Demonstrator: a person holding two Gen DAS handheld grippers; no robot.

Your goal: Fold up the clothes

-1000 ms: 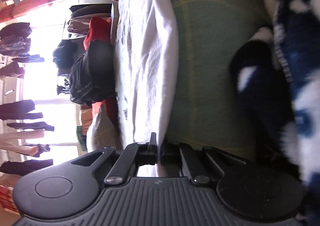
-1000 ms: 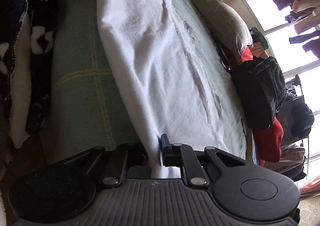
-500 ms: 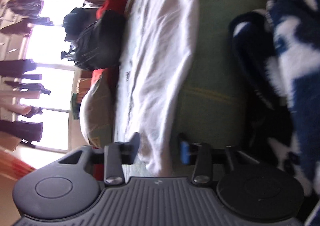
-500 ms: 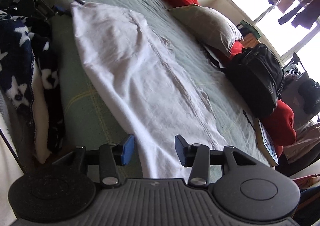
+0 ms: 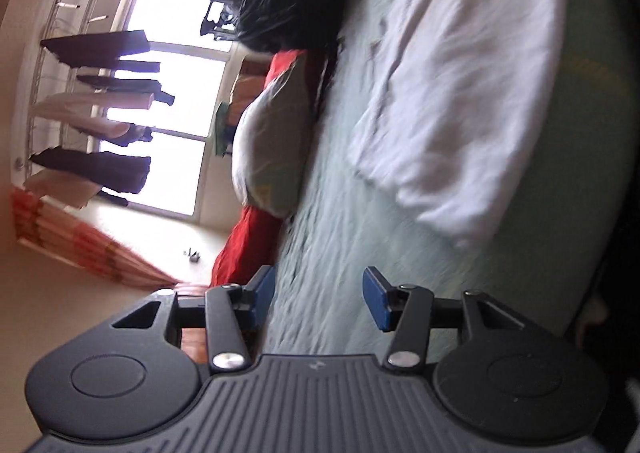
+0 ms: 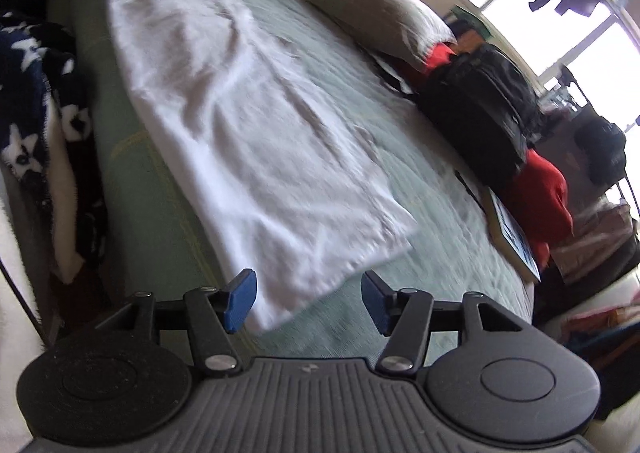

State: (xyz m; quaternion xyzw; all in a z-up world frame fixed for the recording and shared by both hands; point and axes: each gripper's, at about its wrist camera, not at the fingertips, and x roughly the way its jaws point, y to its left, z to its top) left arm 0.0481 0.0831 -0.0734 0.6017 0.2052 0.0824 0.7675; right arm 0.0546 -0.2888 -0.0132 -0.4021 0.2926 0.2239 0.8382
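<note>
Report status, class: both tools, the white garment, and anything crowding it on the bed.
Left tool and right tool just opened, nothing held. White garment lies folded on the green bedspread, released. Black backpack and pillow sit beyond, clear of it.

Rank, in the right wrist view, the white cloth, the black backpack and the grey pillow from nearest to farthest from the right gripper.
From the right gripper:
1. White cloth, its near corner lying just ahead of the open jaws.
2. Black backpack, farther off to the right on the bed.
3. Grey pillow, beyond the backpack, towards the top of the frame.
</note>
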